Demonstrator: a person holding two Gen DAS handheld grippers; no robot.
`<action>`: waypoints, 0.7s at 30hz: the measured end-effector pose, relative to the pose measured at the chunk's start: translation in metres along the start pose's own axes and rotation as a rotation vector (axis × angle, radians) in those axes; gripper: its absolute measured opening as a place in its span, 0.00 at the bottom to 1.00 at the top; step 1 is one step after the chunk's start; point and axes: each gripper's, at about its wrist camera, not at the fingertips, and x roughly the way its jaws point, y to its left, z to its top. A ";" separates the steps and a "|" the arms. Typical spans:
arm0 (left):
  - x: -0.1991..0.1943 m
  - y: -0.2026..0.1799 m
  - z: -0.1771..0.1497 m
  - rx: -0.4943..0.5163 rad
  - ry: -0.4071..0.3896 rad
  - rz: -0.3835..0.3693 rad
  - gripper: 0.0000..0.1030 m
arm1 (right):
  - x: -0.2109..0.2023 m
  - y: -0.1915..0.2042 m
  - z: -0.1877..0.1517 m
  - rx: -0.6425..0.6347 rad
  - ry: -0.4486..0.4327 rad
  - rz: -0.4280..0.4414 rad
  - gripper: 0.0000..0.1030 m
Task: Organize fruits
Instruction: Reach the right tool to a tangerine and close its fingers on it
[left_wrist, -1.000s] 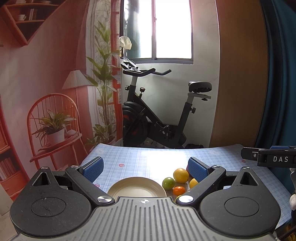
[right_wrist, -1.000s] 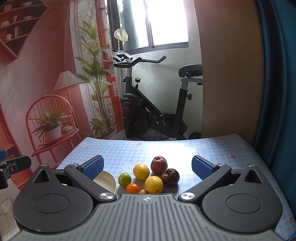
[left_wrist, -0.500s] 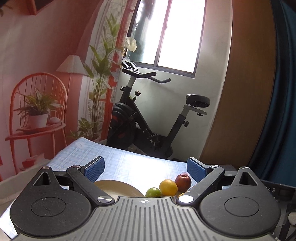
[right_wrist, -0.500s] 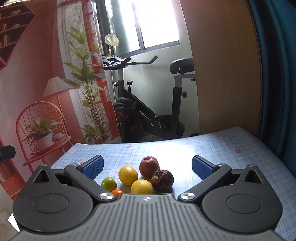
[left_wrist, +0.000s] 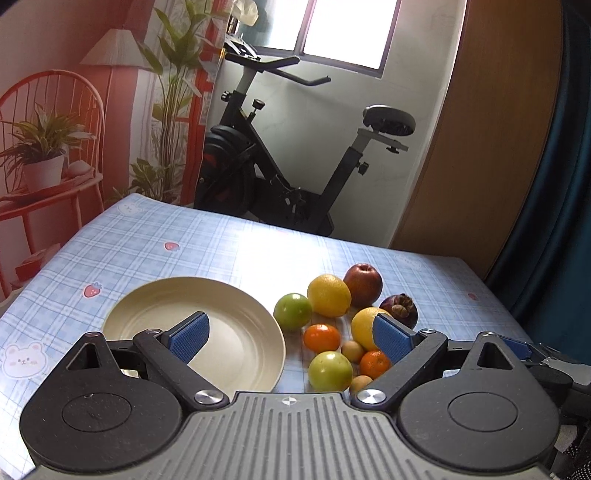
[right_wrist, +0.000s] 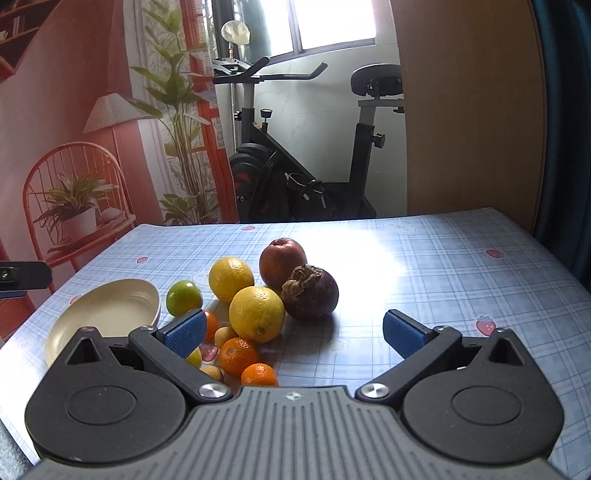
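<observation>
A glossy blue-checked plastic cloth covers the bench (right_wrist: 443, 266), beneath a smooth matt cream round plate (left_wrist: 236, 343), a shiny red apple (right_wrist: 282, 260), a dimpled yellow lemon (right_wrist: 256, 314) and a rough-capped, dull purple mangosteen (right_wrist: 312, 293).

On the counter (left_wrist: 155, 236) the plate (left_wrist: 155, 306) lies to the left, with the fruits bunched just to its right: the apple (right_wrist: 282, 262) sits farthest, the mangosteen (right_wrist: 312, 293) right of and nearer than it, and two lemons (right_wrist: 256, 314) left of the mangosteen, one behind the other. Nearer still lie the small tangerines (right_wrist: 238, 354), and a round fruit (right_wrist: 183, 297) sits between the far lemon and the plate. Beyond the counter's far edge stands an exercise bike (right_wrist: 303, 177), with a chair (right_wrist: 77, 206) carrying a potted plant to the far left.
</observation>
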 end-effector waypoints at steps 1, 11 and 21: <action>0.002 0.000 -0.001 0.002 0.010 0.000 0.90 | 0.002 0.003 -0.002 -0.024 0.007 -0.001 1.00; 0.013 0.000 -0.020 0.061 0.086 0.023 0.77 | 0.019 0.015 -0.030 -0.077 0.061 0.075 0.98; 0.018 -0.005 -0.022 0.075 0.104 0.019 0.72 | 0.023 0.006 -0.034 -0.057 0.082 0.086 0.95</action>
